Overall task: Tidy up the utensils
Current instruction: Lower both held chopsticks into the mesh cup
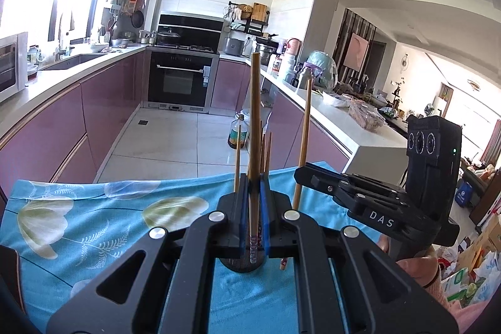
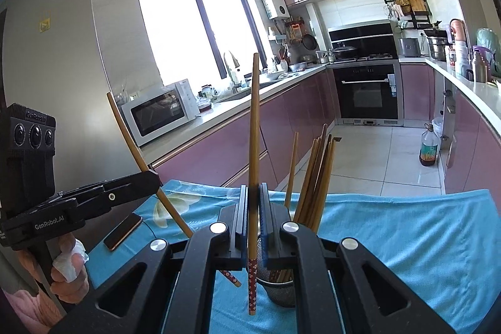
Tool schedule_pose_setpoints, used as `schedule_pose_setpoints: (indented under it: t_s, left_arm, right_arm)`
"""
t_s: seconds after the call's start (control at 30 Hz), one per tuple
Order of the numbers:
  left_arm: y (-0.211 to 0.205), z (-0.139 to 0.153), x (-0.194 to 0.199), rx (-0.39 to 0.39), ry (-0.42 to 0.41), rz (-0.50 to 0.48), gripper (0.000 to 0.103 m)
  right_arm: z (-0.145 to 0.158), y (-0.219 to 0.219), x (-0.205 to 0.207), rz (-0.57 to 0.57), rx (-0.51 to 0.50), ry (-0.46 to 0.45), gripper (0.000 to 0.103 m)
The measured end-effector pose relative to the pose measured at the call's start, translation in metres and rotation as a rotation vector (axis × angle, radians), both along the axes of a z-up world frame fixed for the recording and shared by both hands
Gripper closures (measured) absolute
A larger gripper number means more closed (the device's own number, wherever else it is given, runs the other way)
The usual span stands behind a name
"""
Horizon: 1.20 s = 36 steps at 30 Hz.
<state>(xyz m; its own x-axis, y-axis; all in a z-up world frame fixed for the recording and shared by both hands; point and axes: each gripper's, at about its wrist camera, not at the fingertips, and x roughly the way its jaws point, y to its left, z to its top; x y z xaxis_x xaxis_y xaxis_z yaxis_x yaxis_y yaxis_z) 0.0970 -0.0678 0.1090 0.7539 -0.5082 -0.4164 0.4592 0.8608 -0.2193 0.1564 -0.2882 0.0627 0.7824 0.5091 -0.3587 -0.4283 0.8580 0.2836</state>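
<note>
My left gripper is shut on a wooden chopstick that stands upright with its patterned end down, over a dark holder. My right gripper is shut on another wooden chopstick, also upright, patterned end down. A metal mesh holder with several chopsticks stands just right of it on the blue floral cloth. In the left wrist view the right gripper shows at right with its chopstick. In the right wrist view the left gripper shows at left with its tilted chopstick.
A phone lies on the cloth at the left. Pink kitchen cabinets, an oven and a microwave line the room. An oil bottle stands on the tiled floor. Cluttered counter at right.
</note>
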Motion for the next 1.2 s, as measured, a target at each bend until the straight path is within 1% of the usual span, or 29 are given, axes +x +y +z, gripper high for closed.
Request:
schedule_pose_setpoints:
  t_s: [0.13,0.33,0.8,1.2]
  left_arm:
    - [0.000,0.007,0.008,-0.016,-0.008,0.004,0.095]
    - [-0.006,0.011,0.018,-0.007,-0.014,0.010,0.095]
    - [-0.022,-0.001,0.037,0.034,0.017,0.014,0.095]
    - [-0.024,-0.010,0.049,0.044,0.034,0.012,0.095]
  right_arm:
    - [0.005,0.000,0.003,-0.006,0.002,-0.009,0.097]
    - [0.010,-0.003,0.010,-0.028,0.006,-0.021,0.097]
    - [0.005,0.000,0.027,-0.066,0.008,-0.001,0.097]
    - [0.005,0.000,0.032,-0.082,0.005,0.003,0.097]
